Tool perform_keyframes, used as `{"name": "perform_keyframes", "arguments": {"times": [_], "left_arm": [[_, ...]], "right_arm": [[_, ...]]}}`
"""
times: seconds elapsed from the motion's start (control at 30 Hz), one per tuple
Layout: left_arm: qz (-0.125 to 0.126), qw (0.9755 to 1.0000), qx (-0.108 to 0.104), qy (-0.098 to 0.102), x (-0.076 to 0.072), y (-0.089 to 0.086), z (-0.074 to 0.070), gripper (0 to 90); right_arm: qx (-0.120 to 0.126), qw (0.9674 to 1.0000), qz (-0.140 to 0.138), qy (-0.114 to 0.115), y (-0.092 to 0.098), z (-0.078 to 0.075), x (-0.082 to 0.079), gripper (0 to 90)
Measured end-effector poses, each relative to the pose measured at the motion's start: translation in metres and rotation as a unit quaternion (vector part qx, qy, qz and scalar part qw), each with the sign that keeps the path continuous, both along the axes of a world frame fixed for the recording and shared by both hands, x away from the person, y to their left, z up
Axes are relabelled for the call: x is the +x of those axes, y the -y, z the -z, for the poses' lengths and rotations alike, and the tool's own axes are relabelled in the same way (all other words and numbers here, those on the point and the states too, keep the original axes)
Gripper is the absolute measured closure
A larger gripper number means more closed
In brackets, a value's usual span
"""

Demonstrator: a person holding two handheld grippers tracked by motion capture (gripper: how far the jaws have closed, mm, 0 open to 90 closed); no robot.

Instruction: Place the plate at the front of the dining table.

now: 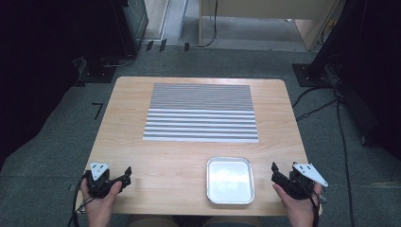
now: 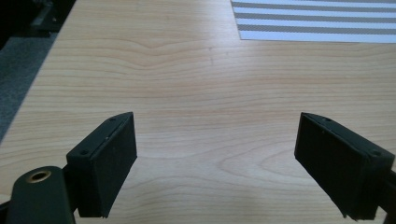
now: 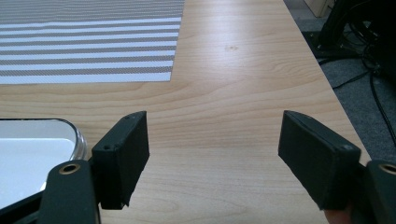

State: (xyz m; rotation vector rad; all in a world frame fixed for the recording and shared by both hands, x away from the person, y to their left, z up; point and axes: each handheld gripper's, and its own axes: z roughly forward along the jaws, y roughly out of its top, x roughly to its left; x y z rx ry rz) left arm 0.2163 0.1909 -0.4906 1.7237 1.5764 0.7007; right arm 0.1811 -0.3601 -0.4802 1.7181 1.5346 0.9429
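An empty silver metal tray lies on the wooden table near the front edge, right of centre. A grey and white striped placemat lies flat across the table's far half. A person's left hand holds my left gripper at the front left corner, jaws open over bare wood. My right gripper sits at the front right, just right of the tray, open with nothing between its jaws. In the right gripper view the tray's corner lies at the left and the placemat farther off.
Grey carpet surrounds the table. Black cables trail over the floor at the right, and dark stands sit at the back left. A wooden cabinet stands beyond the table's far edge.
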Motion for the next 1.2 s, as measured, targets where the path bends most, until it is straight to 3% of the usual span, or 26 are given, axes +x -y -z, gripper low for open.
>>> {"name": "perform_keyframes", "arguments": {"times": [0.63,0.9,1.2], "left_arm": [[0.051,0.9987,-0.005,-0.002,-0.002,0.057,-0.002,13.0],[0.078,0.9969,-0.004,0.0,0.001,0.083,-0.005,13.0],[0.104,0.9944,-0.018,-0.001,-0.001,0.113,-0.005,13.1]], "right_arm": [[-0.006,0.9997,-0.023,0.002,-0.016,-0.001,-0.004,24.0],[-0.012,0.9993,-0.035,-0.005,-0.019,0.002,-0.003,26.7],[-0.018,0.9985,-0.051,-0.004,-0.033,0.003,-0.005,27.4]]}}
